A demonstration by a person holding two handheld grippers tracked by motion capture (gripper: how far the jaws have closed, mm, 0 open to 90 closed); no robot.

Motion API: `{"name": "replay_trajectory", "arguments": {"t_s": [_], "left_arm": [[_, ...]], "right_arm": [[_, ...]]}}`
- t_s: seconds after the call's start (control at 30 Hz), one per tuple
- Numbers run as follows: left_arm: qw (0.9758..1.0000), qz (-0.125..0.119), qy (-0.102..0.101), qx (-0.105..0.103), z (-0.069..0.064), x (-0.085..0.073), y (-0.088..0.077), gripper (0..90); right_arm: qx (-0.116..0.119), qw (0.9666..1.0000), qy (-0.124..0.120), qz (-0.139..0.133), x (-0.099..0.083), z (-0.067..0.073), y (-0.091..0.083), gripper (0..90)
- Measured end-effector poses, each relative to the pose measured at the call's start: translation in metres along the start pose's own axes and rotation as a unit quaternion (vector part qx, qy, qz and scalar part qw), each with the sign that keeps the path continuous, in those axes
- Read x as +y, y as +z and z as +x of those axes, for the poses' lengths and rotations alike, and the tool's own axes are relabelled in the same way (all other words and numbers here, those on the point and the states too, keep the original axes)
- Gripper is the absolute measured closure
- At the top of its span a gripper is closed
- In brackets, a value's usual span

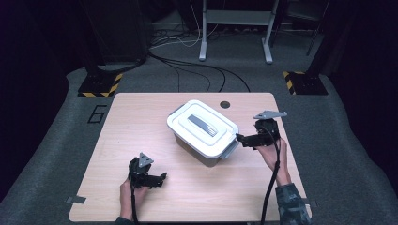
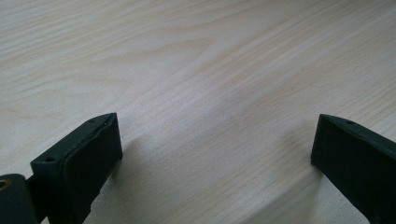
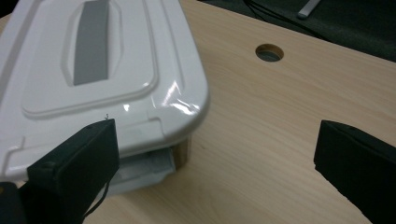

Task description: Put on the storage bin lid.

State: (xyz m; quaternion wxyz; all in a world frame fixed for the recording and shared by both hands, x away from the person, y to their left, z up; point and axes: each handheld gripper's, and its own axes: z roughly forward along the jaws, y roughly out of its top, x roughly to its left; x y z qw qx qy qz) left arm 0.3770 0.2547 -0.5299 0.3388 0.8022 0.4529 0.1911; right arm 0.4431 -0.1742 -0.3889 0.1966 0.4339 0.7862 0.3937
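Up close from the right gripper [image 3: 217, 154], released, a lowered latch flap [image 3: 140, 170]; from above, lidded white storage box [image 1: 202, 129] lying diagonally across the bench [image 1: 141, 117].

I can't see inside the box [image 3: 93, 70]: its lid [image 1: 202, 123] covers it, and the frame edge crops its left side; my jaw hides part of the end latch [image 3: 144, 168]

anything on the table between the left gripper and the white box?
Nothing. In the high view, the stretch of table between the left gripper and the white box is bare wood. The left gripper view shows bare wood ahead of its open jaws too.
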Motion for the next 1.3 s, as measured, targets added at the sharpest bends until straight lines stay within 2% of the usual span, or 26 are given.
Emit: {"name": "replay_trajectory", "arguments": {"t_s": [0.23, 0.27, 0.3, 0.6, 0.73, 0.97, 1.0, 1.1, 1.17, 1.2, 1.3], "left_arm": [[1.0000, 0.002, 0.004, -0.001, 0.001, 0.000, 0.000, 1.6], [1.0000, 0.002, 0.004, -0.001, 0.001, 0.000, 0.000, 1.6], [1.0000, 0.002, 0.004, 0.000, 0.000, 0.000, 0.000, 1.6], [1.0000, 0.002, 0.003, 0.000, 0.000, 0.000, 0.000, 1.6], [1.0000, 0.002, 0.003, 0.000, 0.000, 0.000, 0.000, 1.6], [1.0000, 0.002, 0.003, 0.000, 0.000, 0.000, 0.000, 1.6], [1.0000, 0.002, 0.003, 0.000, 0.000, 0.000, 0.000, 1.6], [1.0000, 0.002, 0.003, 0.000, 0.000, 0.000, 0.000, 1.6], [1.0000, 0.000, 0.000, 0.000, 0.000, 0.000, 0.000, 1.6], [1.0000, 0.002, 0.003, 0.000, 0.000, 0.000, 0.000, 1.7], [1.0000, 0.000, 0.000, 0.000, 0.000, 0.000, 0.000, 1.6]], "right_arm": [[-0.012, 0.9994, 0.031, 0.008, -0.034, -0.022, -0.006, 0.0], [-0.012, 0.9994, 0.031, 0.008, -0.034, -0.022, -0.006, 0.0], [-0.012, 0.9992, 0.036, 0.007, -0.046, -0.028, -0.006, 0.0], [-0.018, 0.9969, 0.071, 0.029, -0.093, -0.044, 0.002, 0.0], [-0.012, 0.9956, 0.085, 0.038, -0.115, -0.047, 0.010, 0.0], [-0.025, 0.9945, 0.087, 0.052, -0.148, -0.044, 0.022, 0.0], [-0.042, 0.9952, 0.078, 0.042, -0.155, -0.041, 0.022, 0.0], [-0.054, 0.9952, 0.068, 0.044, -0.156, -0.037, 0.023, 0.0], [-0.072, 0.9949, 0.041, 0.056, -0.156, -0.032, 0.025, 0.0], [-0.069, 0.9954, 0.035, 0.056, -0.156, -0.031, 0.025, 0.0], [-0.067, 0.9954, 0.037, 0.057, -0.157, -0.031, 0.024, 0.0]]}}
